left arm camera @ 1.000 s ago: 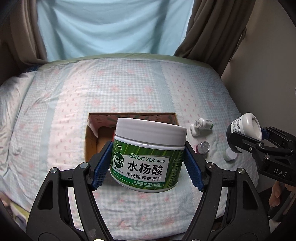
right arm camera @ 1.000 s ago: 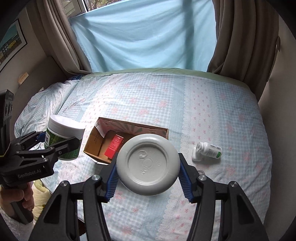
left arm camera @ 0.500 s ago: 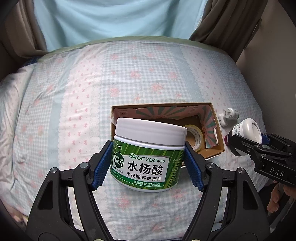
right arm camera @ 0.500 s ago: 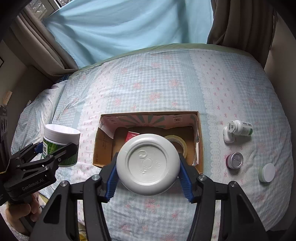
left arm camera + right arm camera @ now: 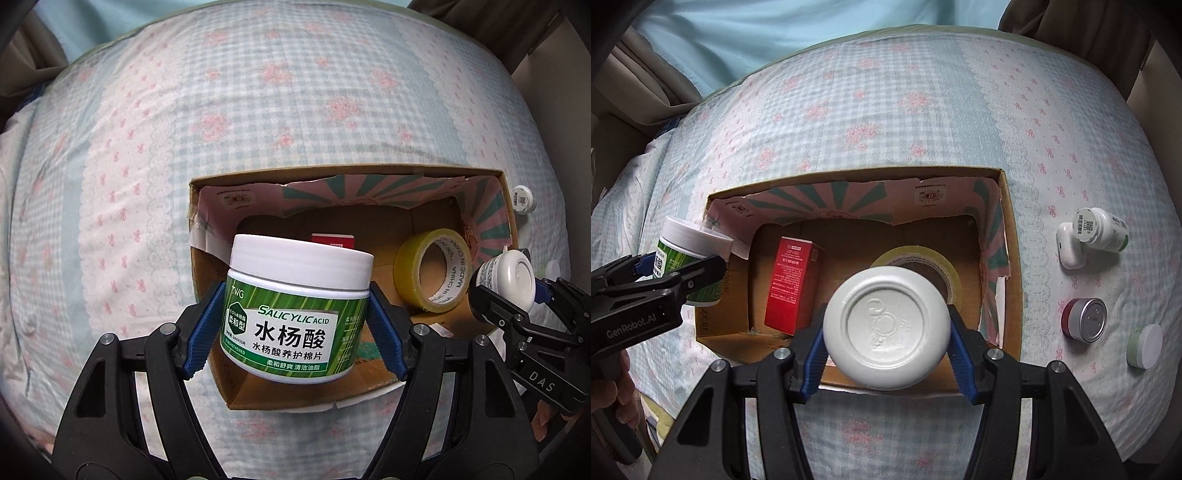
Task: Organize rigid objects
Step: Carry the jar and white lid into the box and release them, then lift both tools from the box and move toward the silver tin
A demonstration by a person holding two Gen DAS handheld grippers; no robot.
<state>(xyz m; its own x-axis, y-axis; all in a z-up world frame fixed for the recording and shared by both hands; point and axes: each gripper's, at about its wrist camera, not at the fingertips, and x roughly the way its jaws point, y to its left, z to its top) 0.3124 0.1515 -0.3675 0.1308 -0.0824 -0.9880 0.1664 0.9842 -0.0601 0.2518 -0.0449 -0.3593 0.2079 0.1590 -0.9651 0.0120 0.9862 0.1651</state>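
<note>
My left gripper (image 5: 295,332) is shut on a green salicylic-acid jar (image 5: 295,314) with a white lid, held over the left part of an open cardboard box (image 5: 347,181). My right gripper (image 5: 886,343) is shut on a white bottle (image 5: 886,328), its base facing the camera, held over the box's (image 5: 1010,236) front right. Inside the box lie a red carton (image 5: 792,284) and a yellow tape roll (image 5: 432,273). The left gripper with its jar (image 5: 690,258) shows at the left of the right wrist view; the right gripper's bottle (image 5: 506,280) shows at the right of the left wrist view.
The box sits on a bed with a blue-and-pink checked cover (image 5: 886,118). On the cover right of the box lie a white-and-green pill bottle (image 5: 1104,232), a white earbud case (image 5: 1069,247), a red-sided tin (image 5: 1086,319) and a small green-and-white jar (image 5: 1145,345). Curtains hang behind.
Both grippers have moved forward and down toward the box, which now looms larger; both jar and bottle now hang over its opening. Both grips are unchanged.
</note>
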